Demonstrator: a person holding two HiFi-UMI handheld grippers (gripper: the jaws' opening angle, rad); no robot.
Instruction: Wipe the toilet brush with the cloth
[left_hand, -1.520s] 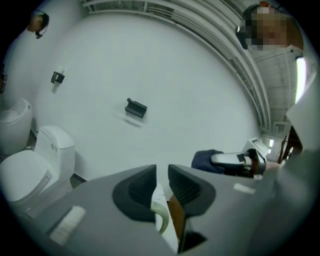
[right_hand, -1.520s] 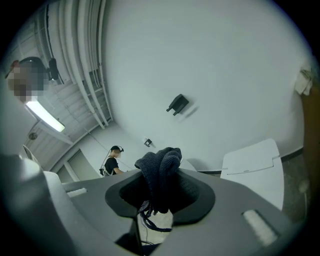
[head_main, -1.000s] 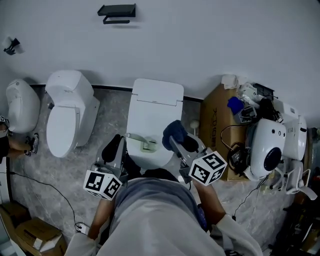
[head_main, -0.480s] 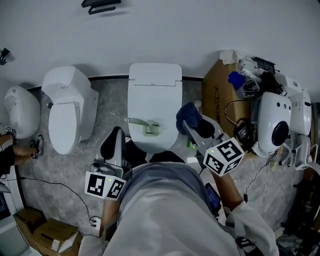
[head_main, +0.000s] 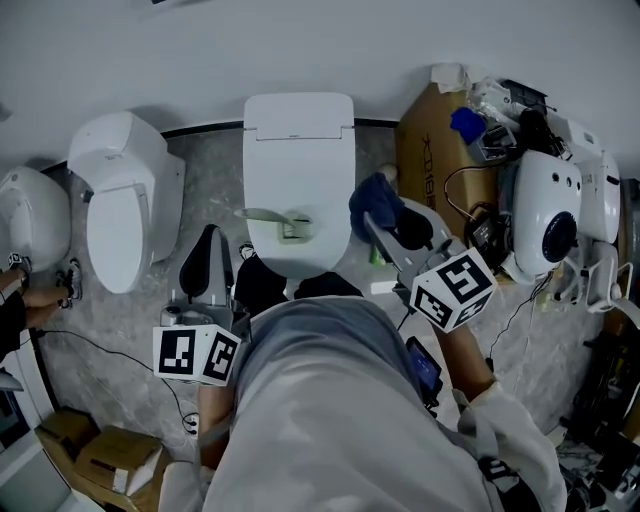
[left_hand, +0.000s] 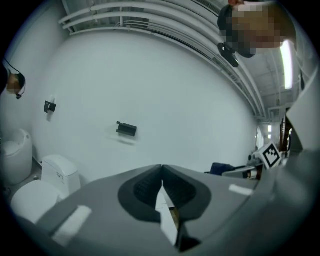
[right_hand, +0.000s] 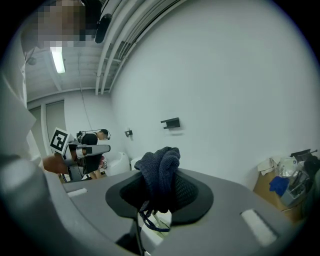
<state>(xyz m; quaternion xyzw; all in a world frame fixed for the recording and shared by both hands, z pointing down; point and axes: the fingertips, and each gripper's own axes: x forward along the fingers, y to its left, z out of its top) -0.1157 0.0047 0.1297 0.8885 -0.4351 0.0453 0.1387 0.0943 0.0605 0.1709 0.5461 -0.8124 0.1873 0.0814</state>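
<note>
Crosswise on the white toilet lid (head_main: 300, 150) lies the pale long-handled toilet brush (head_main: 275, 220), bulkier end pointing right, details indistinct. Right claw (right_hand: 160, 186) clamps a dark blue knitted cloth (right_hand: 159, 167); left claw (left_hand: 161, 182) pressed together, empty.

The cloth (right_hand: 160, 170) looks coarsely knitted, the toilet (head_main: 298, 150) glossy, the floor (head_main: 213, 195) marbled stone.

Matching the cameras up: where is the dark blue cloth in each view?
Head view: dark blue cloth right of centre, beside the middle toilet.
Left gripper view: small, right of centre.
Right gripper view: centre, in the right claw.
Shared: black wall bracket, both gripper views.
</note>
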